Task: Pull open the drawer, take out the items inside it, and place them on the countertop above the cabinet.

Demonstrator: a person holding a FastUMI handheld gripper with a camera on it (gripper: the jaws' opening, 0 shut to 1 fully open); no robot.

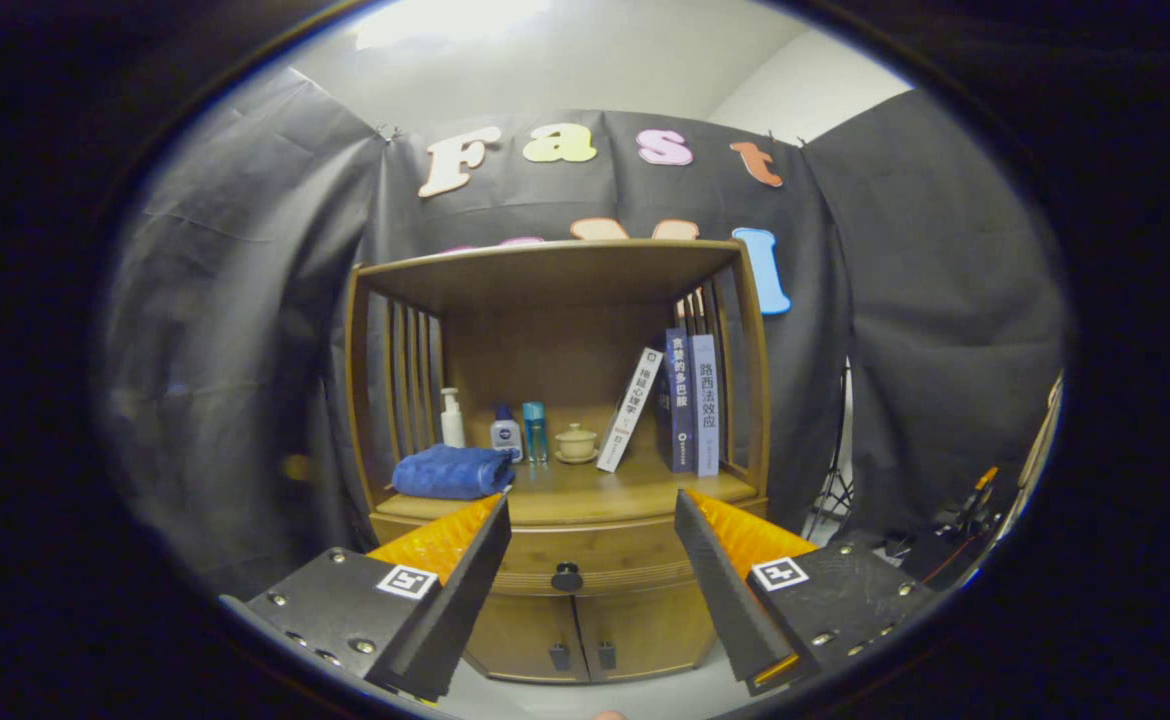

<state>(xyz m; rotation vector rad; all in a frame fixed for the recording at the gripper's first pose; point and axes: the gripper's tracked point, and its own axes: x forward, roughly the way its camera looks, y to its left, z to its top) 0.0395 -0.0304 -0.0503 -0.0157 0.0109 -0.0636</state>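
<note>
Wooden drawer (585,552) shut (dark round knob (566,577)) beneath the countertop (585,492).

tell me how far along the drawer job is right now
Nothing looks done yet: the drawer sits flush and closed in the cabinet, its dark knob untouched. In hand: the gripper is open, fingers apart and holding nothing, with the knob ahead between them. Left: pull the drawer open, take out whatever is inside, and set it on the countertop beside the blue towel.

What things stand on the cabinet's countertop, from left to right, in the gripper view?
Blue towel → white pump bottle → small white bottle → teal bottle → lidded cup → leaning white book → upright books. The open gripper faces the shut drawer's knob.
</note>
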